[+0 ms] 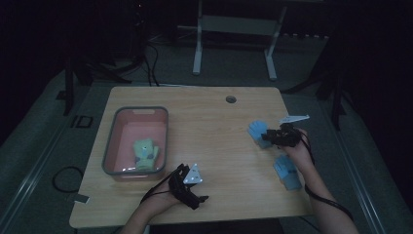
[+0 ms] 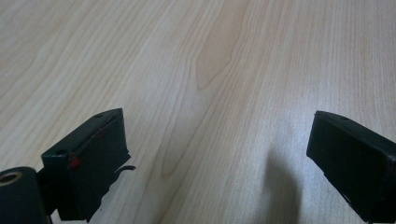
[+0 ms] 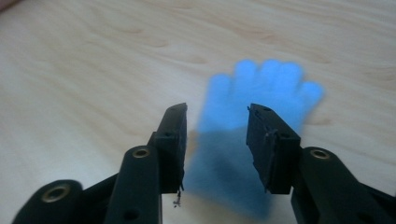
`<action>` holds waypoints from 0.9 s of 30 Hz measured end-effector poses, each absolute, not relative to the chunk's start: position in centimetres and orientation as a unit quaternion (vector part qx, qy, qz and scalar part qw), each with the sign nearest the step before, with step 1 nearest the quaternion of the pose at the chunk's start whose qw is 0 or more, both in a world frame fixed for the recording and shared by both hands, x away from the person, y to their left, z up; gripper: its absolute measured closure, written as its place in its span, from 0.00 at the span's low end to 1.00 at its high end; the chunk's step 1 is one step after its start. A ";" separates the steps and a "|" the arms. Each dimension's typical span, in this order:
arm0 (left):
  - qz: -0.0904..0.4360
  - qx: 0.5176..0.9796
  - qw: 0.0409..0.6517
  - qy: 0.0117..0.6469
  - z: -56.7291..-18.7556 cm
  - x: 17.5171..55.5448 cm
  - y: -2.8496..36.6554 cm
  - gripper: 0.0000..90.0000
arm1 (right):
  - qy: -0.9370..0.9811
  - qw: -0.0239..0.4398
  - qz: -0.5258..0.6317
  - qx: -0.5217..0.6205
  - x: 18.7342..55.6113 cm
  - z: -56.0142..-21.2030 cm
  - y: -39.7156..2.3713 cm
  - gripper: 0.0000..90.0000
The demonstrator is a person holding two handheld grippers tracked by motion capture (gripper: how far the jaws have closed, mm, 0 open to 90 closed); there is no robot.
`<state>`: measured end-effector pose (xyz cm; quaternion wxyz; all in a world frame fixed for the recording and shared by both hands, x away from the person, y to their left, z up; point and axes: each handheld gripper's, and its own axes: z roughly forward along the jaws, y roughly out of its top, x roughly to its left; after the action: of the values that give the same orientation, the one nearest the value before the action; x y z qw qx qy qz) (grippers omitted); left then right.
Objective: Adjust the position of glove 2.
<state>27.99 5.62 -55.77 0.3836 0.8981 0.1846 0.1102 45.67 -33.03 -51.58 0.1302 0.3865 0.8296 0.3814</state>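
**Right jaws straddle a blue glove lying flat on the surface**

The right gripper [image 3: 217, 116] hangs just over a blue glove [image 3: 254, 107] on the right side of the wooden surface [image 1: 214, 131]. In the right gripper view the glove lies flat, its long axis running straight away from the camera: cuff nearest, under and between the jaws, fingers spread and pointing away. In the high view this same glove [image 1: 257, 130] sits just left of the right gripper [image 1: 272, 136], fingers pointing toward the left and far side of the surface. The jaws are partly parted, one to each side of the glove's palm; they stand above it and their pads do not press it, so nothing is gripped.

A second blue glove [image 1: 286, 171] lies nearer the front edge, beside the person's right wrist, its long axis roughly front to back; the frame is too dim to tell which end is the cuff.

The left gripper [image 1: 187, 181] rests low near the front edge, just right of the bin. In the left gripper view its jaws [image 2: 217, 154] are spread wide over bare wood, with nothing between them.

A grey-rimmed bin [image 1: 113, 141] with a pinkish inside stands on the left part of the surface; a green glove [image 1: 145, 152] lies in it, toward its near end.

The surface is light wood with a round cable hole [image 1: 231, 99] near the far edge. The room is dark: grey floor, a white frame [image 1: 197, 48] beyond the surface, a cable [image 1: 63, 178] looped on the floor at left.
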 end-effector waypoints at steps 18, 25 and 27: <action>0.104 0.896 0.390 0.187 -55.8 27.8 5.7 0.06 | 0.852 0.128 0.332 0.384 49.2 -54.0 -32.4 0.62; 0.104 0.895 0.391 0.187 -55.9 27.7 5.7 0.06 | 0.864 0.143 0.313 0.368 49.0 -54.3 -31.9 0.68; 0.103 0.895 0.392 0.187 -55.9 27.7 5.7 0.06 | 0.865 0.147 0.308 0.369 48.9 -54.3 -31.7 0.72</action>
<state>27.73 5.71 -55.89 0.3918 0.8949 0.1874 0.1029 48.90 -31.69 -54.30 0.1471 0.3685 0.8646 0.3081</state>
